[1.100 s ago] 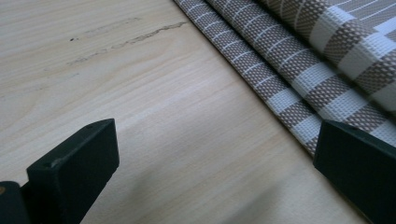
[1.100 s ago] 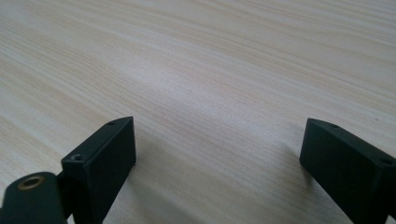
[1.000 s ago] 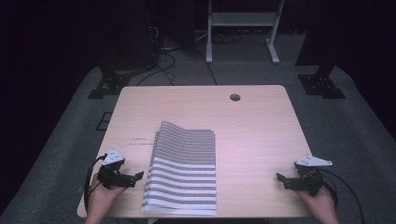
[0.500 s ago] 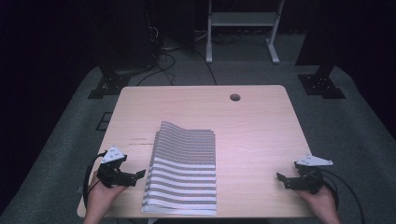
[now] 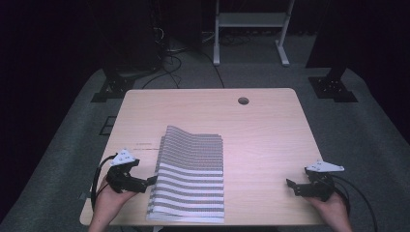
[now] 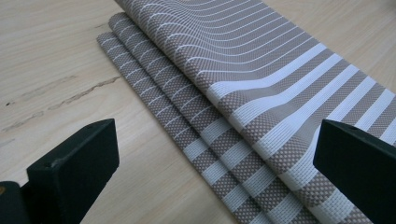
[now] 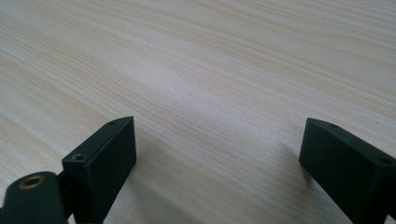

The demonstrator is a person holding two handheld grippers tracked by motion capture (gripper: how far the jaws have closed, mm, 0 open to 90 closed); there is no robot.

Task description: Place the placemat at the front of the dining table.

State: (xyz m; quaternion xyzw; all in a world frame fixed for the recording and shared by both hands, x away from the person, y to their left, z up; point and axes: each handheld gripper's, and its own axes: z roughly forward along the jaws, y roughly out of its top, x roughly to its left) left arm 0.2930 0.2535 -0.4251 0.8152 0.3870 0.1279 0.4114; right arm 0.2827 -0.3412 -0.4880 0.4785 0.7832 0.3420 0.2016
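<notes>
A stack of striped woven placemats (image 5: 191,174), taupe and white, lies in the front middle of the pale wood table (image 5: 266,130). Their left edges are staggered in the left gripper view, where the stack (image 6: 243,88) runs from top left to bottom right. My left gripper (image 5: 147,183) rests at the stack's left edge, open, its jaws wide apart with the mats' edge between them (image 6: 215,172). My right gripper (image 5: 291,185) lies open on bare wood near the front right corner, with nothing between its jaws (image 7: 217,158).
A round cable hole (image 5: 243,101) sits in the table's far side. Beyond the table are a white metal frame (image 5: 249,29), black stands (image 5: 333,82) and cables on grey carpet. Bare wood surrounds the mats.
</notes>
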